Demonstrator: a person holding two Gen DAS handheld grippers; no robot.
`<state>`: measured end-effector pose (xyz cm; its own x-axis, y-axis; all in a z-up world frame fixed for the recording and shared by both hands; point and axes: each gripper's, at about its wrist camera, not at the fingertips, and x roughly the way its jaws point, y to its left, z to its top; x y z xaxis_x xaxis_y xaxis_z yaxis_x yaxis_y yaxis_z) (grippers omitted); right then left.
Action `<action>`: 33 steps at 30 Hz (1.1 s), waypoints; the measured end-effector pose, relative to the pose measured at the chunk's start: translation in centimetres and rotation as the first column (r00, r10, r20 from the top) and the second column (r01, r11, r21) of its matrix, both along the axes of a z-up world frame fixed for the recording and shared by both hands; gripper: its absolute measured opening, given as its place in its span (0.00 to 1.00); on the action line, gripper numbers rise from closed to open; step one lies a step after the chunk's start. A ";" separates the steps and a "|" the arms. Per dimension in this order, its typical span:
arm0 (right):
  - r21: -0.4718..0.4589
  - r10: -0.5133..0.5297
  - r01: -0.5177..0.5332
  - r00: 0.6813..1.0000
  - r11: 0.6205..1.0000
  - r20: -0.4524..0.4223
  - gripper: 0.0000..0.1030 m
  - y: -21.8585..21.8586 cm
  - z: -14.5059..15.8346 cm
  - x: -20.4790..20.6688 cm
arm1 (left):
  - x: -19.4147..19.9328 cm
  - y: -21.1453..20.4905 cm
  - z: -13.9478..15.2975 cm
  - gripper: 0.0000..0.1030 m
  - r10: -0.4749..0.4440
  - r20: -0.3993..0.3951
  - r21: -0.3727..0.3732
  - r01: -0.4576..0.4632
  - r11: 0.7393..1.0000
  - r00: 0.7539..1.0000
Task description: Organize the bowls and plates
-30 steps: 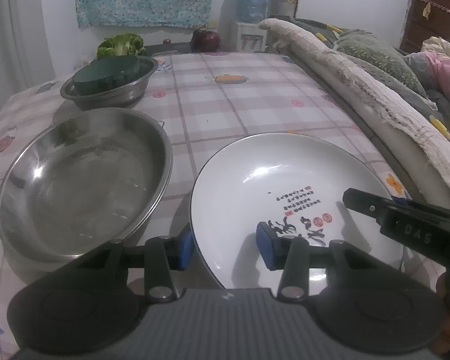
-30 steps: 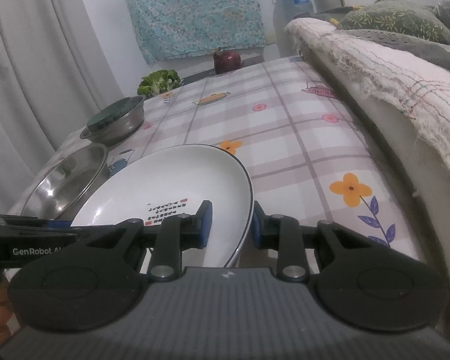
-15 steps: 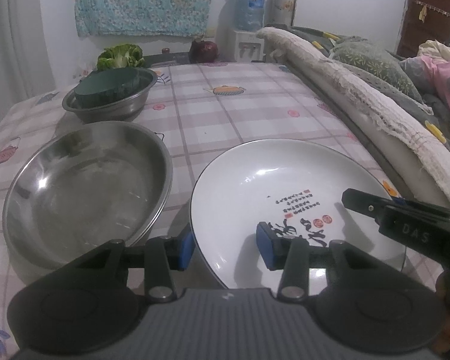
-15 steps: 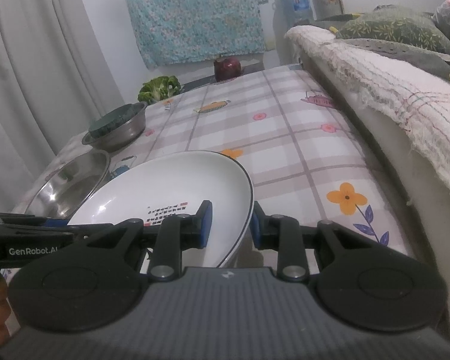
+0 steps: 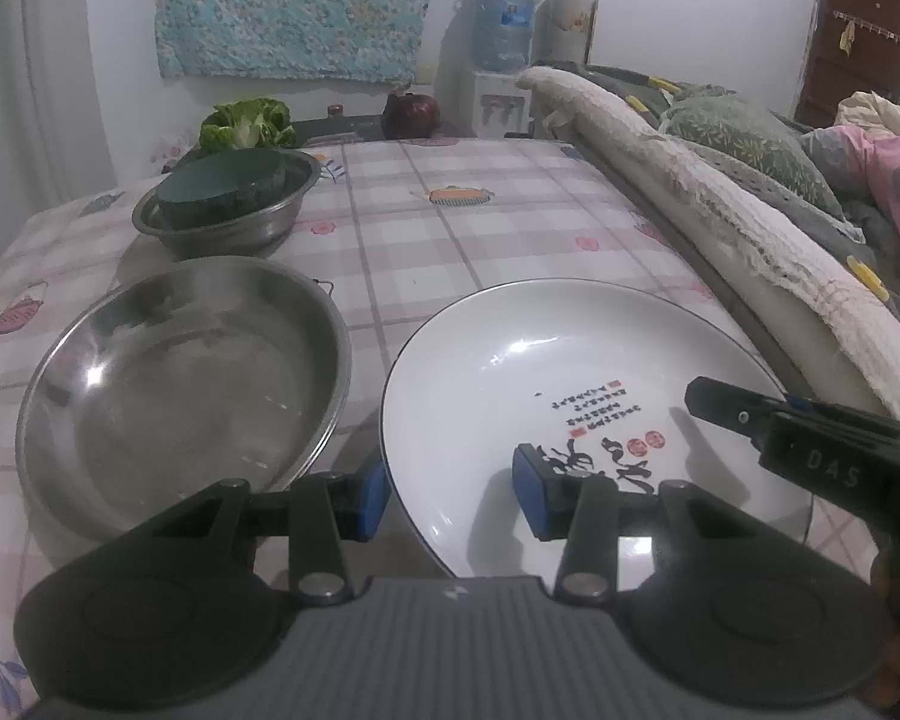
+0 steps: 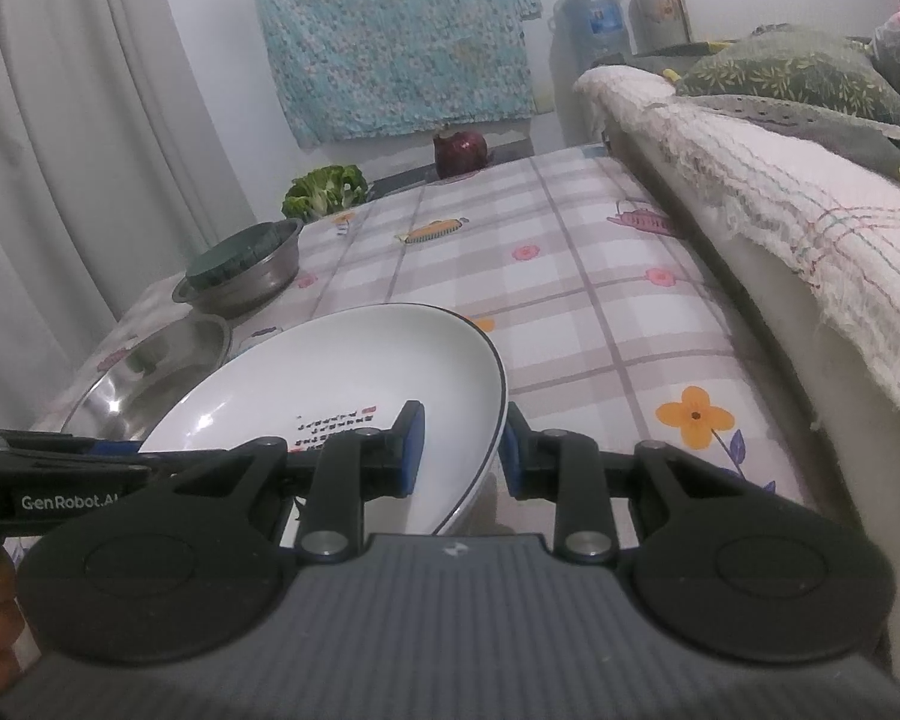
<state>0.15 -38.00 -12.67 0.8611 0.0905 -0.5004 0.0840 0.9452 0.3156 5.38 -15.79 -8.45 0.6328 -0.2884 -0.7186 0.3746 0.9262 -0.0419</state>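
A white plate with black and red writing is lifted off the table, tilted. My left gripper is shut on its near left rim. My right gripper is shut on its right rim; the plate also shows in the right wrist view. A wide steel basin lies on the table to the left of the plate, empty. A smaller steel bowl behind it holds a dark green bowl.
The checked tablecloth covers the table. A sofa edge with a cream blanket runs along the right. Green lettuce and a dark red pot stand at the far end. A curtain hangs at the left.
Both grippers have risen with the plate held between them, and the table looks farther below. The basin and bowls have not moved.
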 end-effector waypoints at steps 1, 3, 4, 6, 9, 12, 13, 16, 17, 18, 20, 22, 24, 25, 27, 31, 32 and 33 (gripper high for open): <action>-0.001 0.001 -0.001 1.000 1.000 0.001 0.25 0.0 0.1 0.0 | 0.0 0.0 0.1 0.43 0.001 0.001 -0.003 -0.001 1.000 1.000; 0.000 0.001 -0.001 1.000 1.000 0.003 0.25 0.0 0.2 0.0 | 0.0 0.1 0.2 0.43 0.001 0.006 -0.005 -0.001 1.000 1.000; 0.000 0.001 -0.001 1.000 1.000 0.005 0.25 0.0 0.2 0.0 | 0.0 0.1 0.3 0.43 0.001 0.009 -0.006 -0.001 1.000 1.000; -0.001 0.002 -0.002 1.000 1.000 0.009 0.25 0.0 0.3 0.0 | -0.1 0.2 0.5 0.43 0.002 0.014 -0.009 -0.002 1.000 1.000; -0.001 0.002 -0.002 1.000 1.000 0.014 0.25 0.1 0.5 0.0 | -0.1 0.3 0.7 0.43 0.003 0.018 -0.013 -0.002 1.000 1.000; 0.000 0.002 -0.002 1.000 1.000 0.019 0.25 0.1 0.7 0.0 | -0.3 0.4 0.9 0.43 0.005 0.025 -0.016 -0.004 1.000 1.000; 0.000 0.002 -0.002 1.000 1.000 0.020 0.25 0.2 0.8 0.0 | -0.3 0.4 1.0 0.43 0.005 0.027 -0.017 -0.005 1.000 1.000; -0.001 0.003 -0.003 1.000 1.000 0.026 0.25 0.3 1.0 0.0 | -0.3 0.5 1.2 0.43 0.008 0.031 -0.020 -0.008 1.000 0.999; -0.001 0.004 -0.004 1.000 1.000 0.027 0.25 0.3 1.1 0.0 | -0.4 0.5 1.2 0.43 0.010 0.033 -0.021 -0.009 1.000 0.999; -0.001 0.005 -0.005 1.000 1.000 0.029 0.25 0.3 1.1 0.0 | -0.4 0.6 1.4 0.43 0.011 0.035 -0.022 -0.011 1.000 0.999; -0.003 0.007 -0.007 0.999 1.000 0.033 0.25 0.4 1.3 0.0 | -0.5 0.7 1.5 0.43 0.015 0.038 -0.025 -0.014 1.000 0.999; -0.003 0.009 -0.009 0.999 1.000 0.037 0.25 0.4 1.4 0.1 | -0.4 0.9 1.7 0.43 0.018 0.040 -0.027 -0.016 1.000 0.999; -0.004 0.011 -0.011 0.999 1.000 0.041 0.25 0.6 1.6 0.1 | -0.5 1.1 1.9 0.43 0.021 0.045 -0.029 -0.020 0.999 0.999; -0.004 0.012 -0.012 0.999 1.000 0.042 0.25 0.6 1.6 0.1 | -0.6 1.2 1.9 0.43 0.023 0.047 -0.031 -0.022 0.999 0.999; -0.005 0.016 -0.015 0.999 1.000 0.046 0.25 0.7 1.8 0.2 | -0.6 1.4 2.1 0.43 0.027 0.051 -0.033 -0.025 0.999 0.998; -0.008 0.022 -0.021 0.998 1.000 0.052 0.25 1.1 2.2 0.4 | -0.5 1.8 2.5 0.43 0.039 0.057 -0.042 -0.037 0.998 0.998; -0.009 0.024 -0.023 0.998 1.000 0.053 0.25 1.2 2.3 0.4 | -0.5 1.9 2.6 0.43 0.043 0.059 -0.044 -0.040 0.998 0.997; -0.009 0.027 -0.026 0.998 1.000 0.054 0.25 1.3 2.3 0.5 | -0.5 2.0 2.6 0.43 0.046 0.061 -0.046 -0.043 0.998 0.997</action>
<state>0.62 -36.71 -10.32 0.8845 0.1094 -0.4536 0.0419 0.9495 0.3108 4.88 -13.81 -5.80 0.6885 -0.2897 -0.6649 0.3362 0.9398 -0.0614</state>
